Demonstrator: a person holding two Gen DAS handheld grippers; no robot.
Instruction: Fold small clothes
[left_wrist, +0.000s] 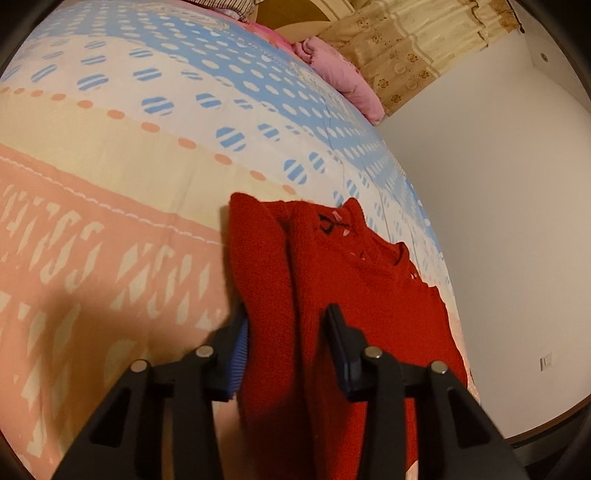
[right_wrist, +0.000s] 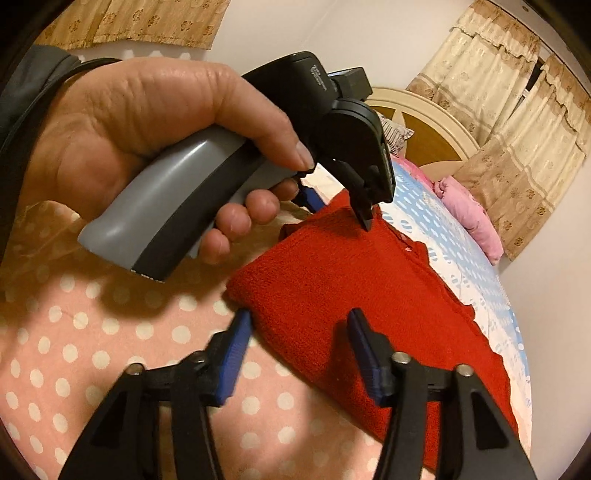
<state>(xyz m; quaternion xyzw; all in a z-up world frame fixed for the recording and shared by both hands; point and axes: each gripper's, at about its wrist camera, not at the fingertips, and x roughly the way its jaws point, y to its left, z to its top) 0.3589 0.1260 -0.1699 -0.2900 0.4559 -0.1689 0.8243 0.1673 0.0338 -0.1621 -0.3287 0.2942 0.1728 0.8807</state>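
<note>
We're mid-fold on the red sweater (left_wrist: 332, 280). It lies on the bed (left_wrist: 110, 155), at the edge nearest the white wall (left_wrist: 498, 221). One sleeve (left_wrist: 255, 251) already sits folded in over the body, so we judge the first fold as done or nearly so. Body still reads long, collar (left_wrist: 399, 254) far ahead of the left gripper, hem end close to us. Left to do, as we judge it: the other side and at least one fold across the length.

Left gripper (left_wrist: 288, 332): jaws at a middling width, straddling the folded sleeve and the sweater edge under it. Fabric fills the gap between the blue pads (left_wrist: 240, 354). Left pad looks to be against the knit, right pad seems to rest on top of it. We can't tell whether the pads are actually pressing yet. In the right wrist view the left hand (right_wrist: 147, 147) holds the grey handle, its fingertips down at the far corner of the sweater.

Right gripper (right_wrist: 299, 332): also middling width, set over the near corner of the sweater (right_wrist: 351, 295). Left pad sits just off the fabric edge on the dotted sheet (right_wrist: 74, 350), right pad is on top of the knit. Cloth between the jaws, no visible pinch or lift, so not a confirmed hold.

Pink bedding (left_wrist: 343, 70) lies far ahead of both, clear of the work.
</note>
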